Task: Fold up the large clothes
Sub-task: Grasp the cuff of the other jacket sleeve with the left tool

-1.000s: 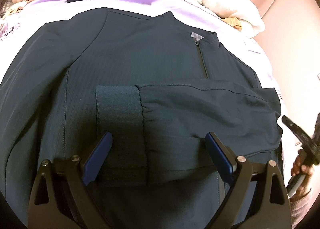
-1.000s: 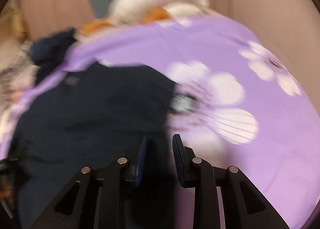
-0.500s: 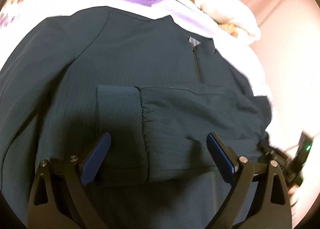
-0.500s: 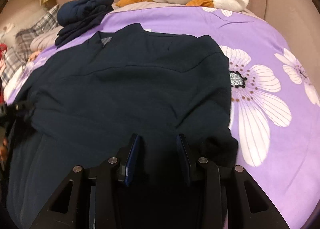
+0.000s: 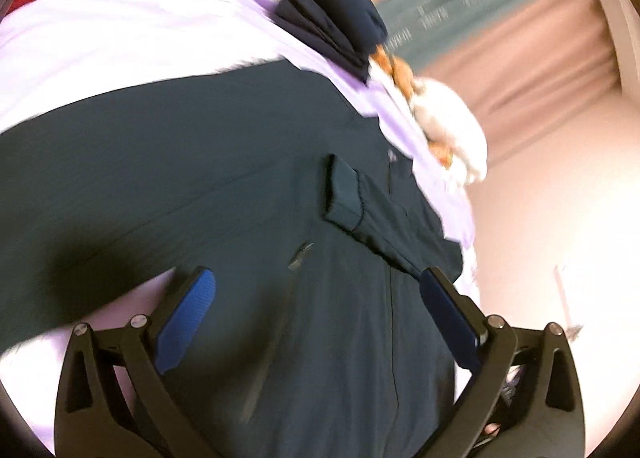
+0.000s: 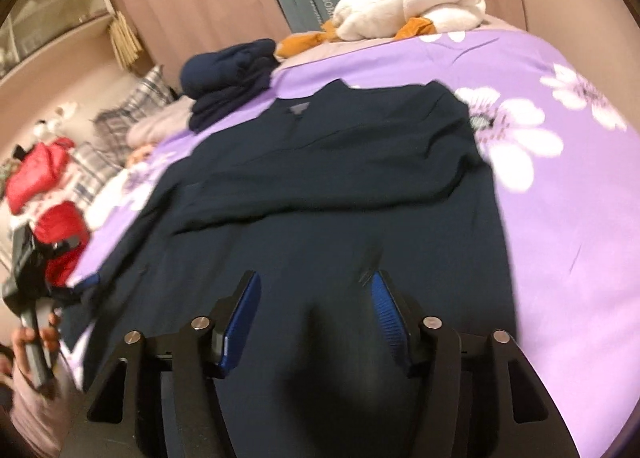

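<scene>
A dark teal zip jacket [image 5: 224,185] lies flat on a purple flowered bedsheet [image 6: 560,225]. One sleeve is folded across its chest, with the ribbed cuff [image 5: 342,197] near the middle. My left gripper [image 5: 316,318] is open and empty above the jacket's lower left part, near its edge. My right gripper [image 6: 316,322] is open and empty above the jacket's [image 6: 320,185] lower body. The left gripper also shows at the left edge of the right wrist view [image 6: 36,290], held by a hand.
A stack of folded navy clothes [image 6: 228,77] sits beyond the collar. A white and orange plush toy [image 6: 408,9] lies at the head of the bed. Red items [image 6: 44,193] and plaid fabric lie at the left. Pink curtains hang behind.
My left gripper has swung left and away from the folded sleeve toward the jacket's left edge. My right gripper has opened wider and sits over the jacket's lower body.
</scene>
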Tool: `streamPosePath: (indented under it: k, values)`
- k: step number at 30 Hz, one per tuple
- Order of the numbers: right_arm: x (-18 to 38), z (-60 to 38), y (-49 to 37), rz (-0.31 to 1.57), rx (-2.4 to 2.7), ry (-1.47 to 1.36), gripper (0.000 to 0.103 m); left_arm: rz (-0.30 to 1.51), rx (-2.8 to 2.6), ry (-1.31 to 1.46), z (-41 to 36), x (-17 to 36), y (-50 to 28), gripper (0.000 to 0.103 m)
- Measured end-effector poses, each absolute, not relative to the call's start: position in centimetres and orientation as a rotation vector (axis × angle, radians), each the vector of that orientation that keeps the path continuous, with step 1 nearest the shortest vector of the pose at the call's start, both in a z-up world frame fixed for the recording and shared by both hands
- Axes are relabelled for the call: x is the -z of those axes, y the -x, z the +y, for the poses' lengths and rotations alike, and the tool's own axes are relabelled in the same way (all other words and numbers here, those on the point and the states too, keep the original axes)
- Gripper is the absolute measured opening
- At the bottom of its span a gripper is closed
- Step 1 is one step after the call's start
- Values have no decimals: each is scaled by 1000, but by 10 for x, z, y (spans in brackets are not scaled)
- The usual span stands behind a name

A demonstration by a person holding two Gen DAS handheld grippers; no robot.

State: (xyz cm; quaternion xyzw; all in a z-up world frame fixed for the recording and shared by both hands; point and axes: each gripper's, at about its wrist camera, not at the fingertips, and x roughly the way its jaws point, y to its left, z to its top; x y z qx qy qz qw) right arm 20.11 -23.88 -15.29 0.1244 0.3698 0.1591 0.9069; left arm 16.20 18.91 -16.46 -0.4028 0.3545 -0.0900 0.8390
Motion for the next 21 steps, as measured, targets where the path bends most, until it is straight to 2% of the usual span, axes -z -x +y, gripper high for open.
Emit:
streamPosePath:
  k: [10, 21]
  values:
    - [148, -213, -140, 737, -437, -369, 65, 612, 18, 1121, 292, 173, -31, 102]
    - [145, -186, -122, 745, -466, -320, 66, 613, 92, 1347, 312, 217, -15, 102]
